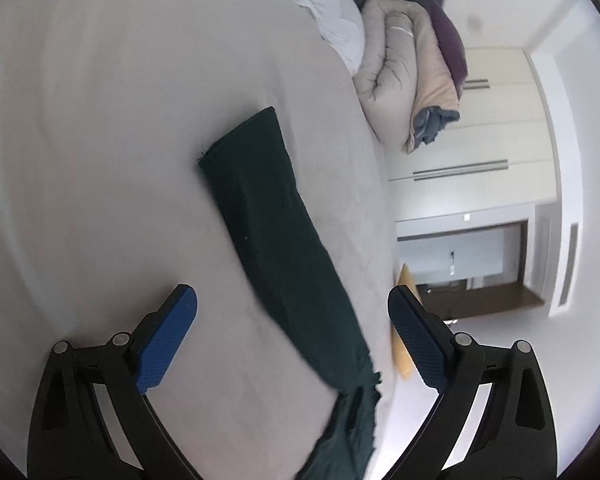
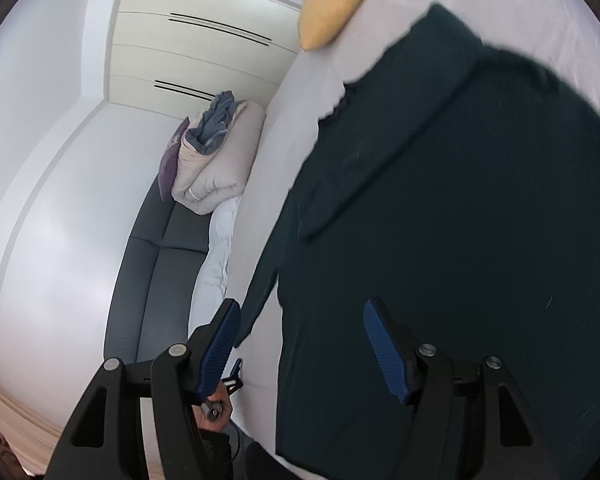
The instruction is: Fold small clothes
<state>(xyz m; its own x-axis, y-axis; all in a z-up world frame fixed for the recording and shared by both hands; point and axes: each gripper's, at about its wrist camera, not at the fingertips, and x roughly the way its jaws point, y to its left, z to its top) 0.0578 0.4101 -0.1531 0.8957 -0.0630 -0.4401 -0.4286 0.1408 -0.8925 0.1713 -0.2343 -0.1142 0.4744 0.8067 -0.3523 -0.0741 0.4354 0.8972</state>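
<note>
A dark green garment lies flat on the pale bed sheet (image 1: 120, 120). In the left wrist view one long sleeve (image 1: 268, 220) stretches away from me, its cuff at the far end. My left gripper (image 1: 292, 332) is open above the sleeve, its blue pads on either side and apart from the cloth. In the right wrist view the garment's body (image 2: 460, 220) fills the right half, with a sleeve folded across it. My right gripper (image 2: 300, 348) is open just above the garment's left edge and holds nothing.
A folded beige duvet (image 1: 396, 80) with a blue-grey cloth and a purple cushion (image 1: 452, 40) lies at the bed's far end. A yellow pillow (image 2: 336, 4) sits beyond the garment. A dark headboard (image 2: 156, 248) and white wardrobe (image 1: 480, 128) stand beside the bed.
</note>
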